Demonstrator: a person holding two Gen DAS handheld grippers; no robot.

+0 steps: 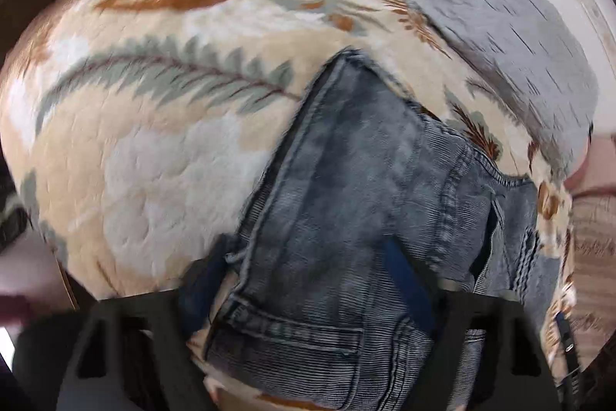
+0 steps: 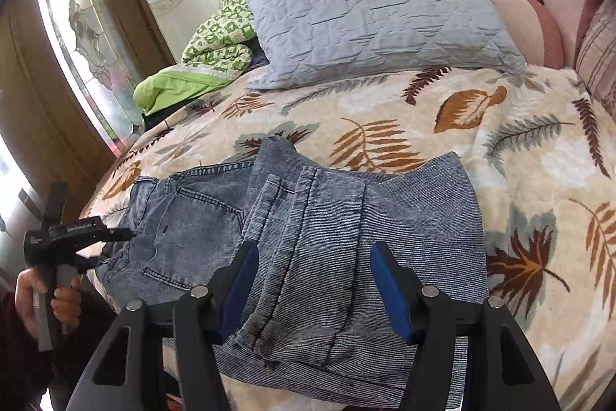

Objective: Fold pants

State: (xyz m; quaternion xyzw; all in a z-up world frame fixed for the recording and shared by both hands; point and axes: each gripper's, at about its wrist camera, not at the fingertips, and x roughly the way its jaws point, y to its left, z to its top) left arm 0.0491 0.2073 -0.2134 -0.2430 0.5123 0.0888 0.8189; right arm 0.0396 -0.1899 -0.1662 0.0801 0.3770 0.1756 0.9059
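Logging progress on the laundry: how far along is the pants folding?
Partly done: the pants lie on the leaf-print blanket with the legs already doubled back over themselves. In hand: both tools hang open, the right tool over the folded legs, the left tool over the pocket end. Left: one more fold to compact them.

- Right tongs [image 2: 313, 282]: both blue-padded fingers [image 2: 390, 291] spread wide apart, nothing pinched between them.
- Left tongs [image 1: 308, 280]: fingers likewise parted; blurred in their own view.
- Left hand [image 2: 46, 299], far left of the right tongs, wraps the handle, tips pointing right.
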